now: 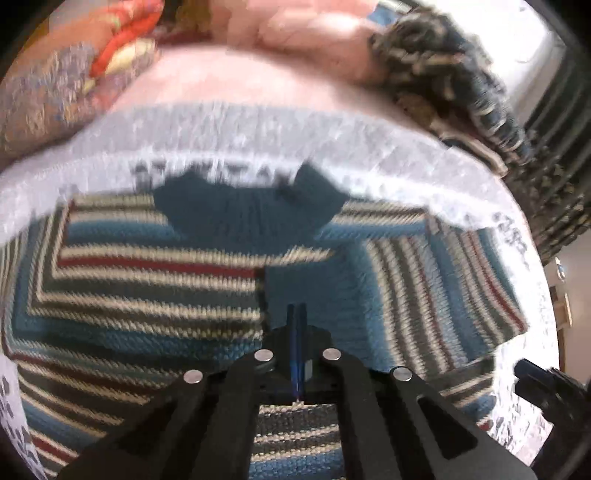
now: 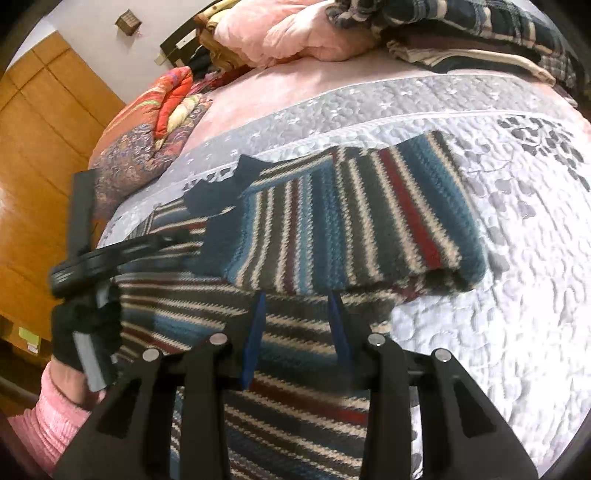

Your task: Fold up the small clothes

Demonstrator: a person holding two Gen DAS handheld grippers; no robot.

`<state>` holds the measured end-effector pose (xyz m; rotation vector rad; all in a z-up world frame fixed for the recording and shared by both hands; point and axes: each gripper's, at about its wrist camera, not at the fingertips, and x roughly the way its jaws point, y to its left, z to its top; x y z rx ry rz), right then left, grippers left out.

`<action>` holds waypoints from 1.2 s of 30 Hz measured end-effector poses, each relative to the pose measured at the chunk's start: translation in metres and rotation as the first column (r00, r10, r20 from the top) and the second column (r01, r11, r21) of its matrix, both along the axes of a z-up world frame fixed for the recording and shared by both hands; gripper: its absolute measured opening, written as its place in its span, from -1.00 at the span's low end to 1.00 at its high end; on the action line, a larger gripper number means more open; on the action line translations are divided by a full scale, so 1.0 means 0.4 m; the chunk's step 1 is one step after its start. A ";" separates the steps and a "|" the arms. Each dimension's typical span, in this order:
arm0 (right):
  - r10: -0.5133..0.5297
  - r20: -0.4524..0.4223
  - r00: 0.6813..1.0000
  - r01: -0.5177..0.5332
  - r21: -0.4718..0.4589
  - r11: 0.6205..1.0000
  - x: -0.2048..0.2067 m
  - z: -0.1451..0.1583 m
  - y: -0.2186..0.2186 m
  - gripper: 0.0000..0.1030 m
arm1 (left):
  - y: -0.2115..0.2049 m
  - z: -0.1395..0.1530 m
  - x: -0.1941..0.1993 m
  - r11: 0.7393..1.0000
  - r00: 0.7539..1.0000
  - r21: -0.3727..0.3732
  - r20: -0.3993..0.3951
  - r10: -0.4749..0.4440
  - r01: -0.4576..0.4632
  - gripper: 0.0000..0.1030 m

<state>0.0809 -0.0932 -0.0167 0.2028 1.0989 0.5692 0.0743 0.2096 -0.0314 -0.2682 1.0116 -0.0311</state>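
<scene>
Left gripper [image 1: 297, 317]: jaws pressed together, blue pads meeting edge to edge low over the knit; whether a bit of fabric is nipped between them cannot be told, since the tips sit against blue wool and the frame is motion-blurred. Right gripper [image 2: 297, 310]: jaws spread, both blue fingers [image 2: 255, 339] clear of each other, tips hovering just short of the folded edge, holding nothing. Beneath both lies the striped sweater [image 2: 351, 214], a small knit in teal, cream, grey and red bands, spread on the quilted bedspread [image 2: 498, 295] of the bed. Its dark collar [image 1: 251, 210] points toward the far side of the bed. One sleeve-side panel is already turned in over the body, its stripes running crosswise to those of the body below; the folded edge shows thick and rounded in the right wrist view. The left gripper shows there at the left margin, held in a black-gloved hand [image 2: 79, 332] with a pink sleeve [image 2: 51, 413] behind it. Judged step: the side folds are under way, one side apparently in. Next move probably calls for taking the remaining side or the hem, with a firm pinch through one layer only, and lifting it evenly across so the knit lies flat. Further out: a pink blanket [image 2: 295, 33], a plaid fabric pile [image 2: 480, 29], a floral orange quilt [image 2: 147, 129], a wooden wardrobe [image 2: 48, 129].
</scene>
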 end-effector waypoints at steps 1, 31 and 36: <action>-0.008 -0.002 1.000 0.008 0.000 1.000 0.003 0.001 -0.006 -0.32 | 0.004 0.010 -0.006 1.000 1.000 -0.013 0.011 -0.005 0.005 -1.00; -0.064 0.016 0.998 0.064 0.001 0.998 0.060 0.028 -0.046 -0.32 | 0.128 0.041 -0.005 0.986 0.996 -0.159 0.061 0.060 -0.049 -0.91; -0.028 -0.035 0.999 0.030 0.036 0.999 0.121 -0.002 0.011 -0.32 | 0.232 0.023 -0.019 0.986 0.994 -0.140 0.040 0.100 -0.094 -0.91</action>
